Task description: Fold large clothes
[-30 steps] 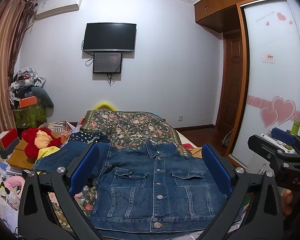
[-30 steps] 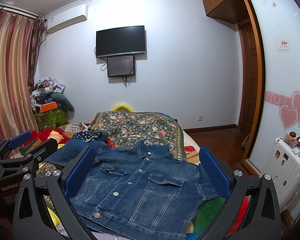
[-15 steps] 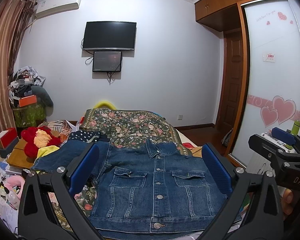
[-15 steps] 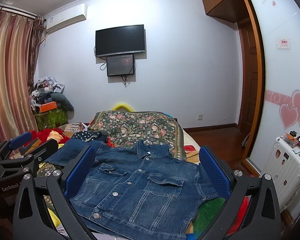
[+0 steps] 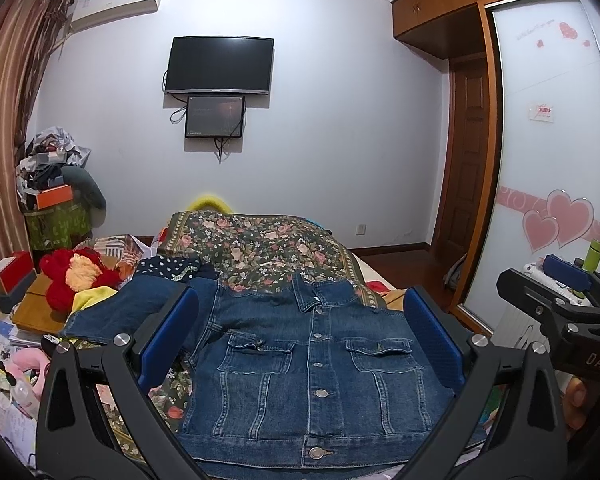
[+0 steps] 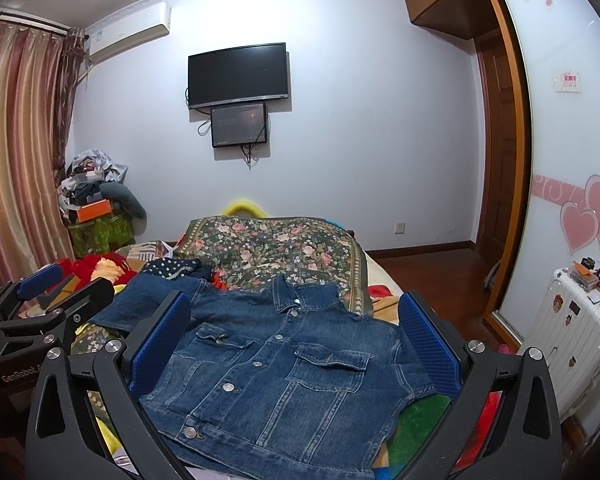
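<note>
A blue denim jacket (image 5: 316,368) lies front-up and buttoned on the bed, collar toward the far wall, one sleeve (image 5: 128,312) stretched out to the left. In the right wrist view the jacket (image 6: 284,380) sits at a slant. My left gripper (image 5: 300,336) hovers open above the jacket's near hem, with nothing between its blue pads (image 5: 168,336). My right gripper (image 6: 296,340) is likewise open and empty over the jacket. Each gripper shows at the edge of the other's view: the right one (image 5: 560,300), the left one (image 6: 44,300).
A floral bedspread (image 5: 260,248) covers the bed beyond the jacket. Red and yellow plush toys (image 5: 76,272) and clutter crowd the left side. A white suitcase (image 6: 572,344) stands by the wardrobe's sliding door (image 5: 548,160) on the right. A television (image 5: 220,66) hangs on the far wall.
Both views have shifted very slightly; the jacket and both open grippers stay as they were.
</note>
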The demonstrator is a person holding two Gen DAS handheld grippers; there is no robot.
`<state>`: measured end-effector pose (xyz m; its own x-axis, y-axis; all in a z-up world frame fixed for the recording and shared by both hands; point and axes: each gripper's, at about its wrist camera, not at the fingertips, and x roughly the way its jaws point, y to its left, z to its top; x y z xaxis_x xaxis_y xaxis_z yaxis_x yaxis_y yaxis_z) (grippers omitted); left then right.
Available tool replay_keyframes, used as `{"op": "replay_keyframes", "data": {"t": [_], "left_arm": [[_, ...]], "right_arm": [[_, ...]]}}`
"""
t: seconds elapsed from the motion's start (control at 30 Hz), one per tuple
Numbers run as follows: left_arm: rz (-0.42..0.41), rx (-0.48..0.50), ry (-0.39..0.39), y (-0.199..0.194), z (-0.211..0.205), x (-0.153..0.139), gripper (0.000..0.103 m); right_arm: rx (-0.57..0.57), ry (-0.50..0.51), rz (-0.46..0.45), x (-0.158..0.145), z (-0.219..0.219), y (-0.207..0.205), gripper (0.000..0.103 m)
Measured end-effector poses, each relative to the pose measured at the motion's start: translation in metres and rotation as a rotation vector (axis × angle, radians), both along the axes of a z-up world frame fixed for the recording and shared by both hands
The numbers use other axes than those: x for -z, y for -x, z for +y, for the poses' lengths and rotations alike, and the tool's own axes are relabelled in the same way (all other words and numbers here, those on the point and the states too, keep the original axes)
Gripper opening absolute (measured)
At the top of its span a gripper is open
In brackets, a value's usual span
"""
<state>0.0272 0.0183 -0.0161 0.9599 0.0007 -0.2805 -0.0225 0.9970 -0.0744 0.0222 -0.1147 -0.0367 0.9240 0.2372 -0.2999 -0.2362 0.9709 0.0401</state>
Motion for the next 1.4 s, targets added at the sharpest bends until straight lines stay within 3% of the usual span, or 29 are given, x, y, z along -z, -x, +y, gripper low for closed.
{"op": "replay_keyframes", "data": {"t": [0.53, 0.8, 1.1, 1.23, 1.4], "left_arm": [[0.041, -0.117, 0.015, -0.048, 0.045, 0.011, 0.103], [0.079, -0.276, 0.020, -0.085, 0.106, 0.028, 0.103], [0.212, -0.479, 0.097, -0.126, 0.198, 0.077, 0.103], [0.294, -0.537, 0.178, -0.137, 0.246, 0.111, 0.103], [0.418, -0.520, 0.402, -0.143, 0.312, 0.158, 0.103]], "right_arm": [[0.012, 0.028, 0.094, 0.007, 0.006, -0.044, 0.103], [0.013, 0.046, 0.162, 0.016, 0.014, -0.086, 0.103], [0.013, 0.071, 0.249, 0.040, 0.026, -0.139, 0.103], [0.015, 0.081, 0.317, 0.055, 0.032, -0.161, 0.103], [0.010, 0.066, 0.410, 0.074, 0.033, -0.183, 0.103]]}}
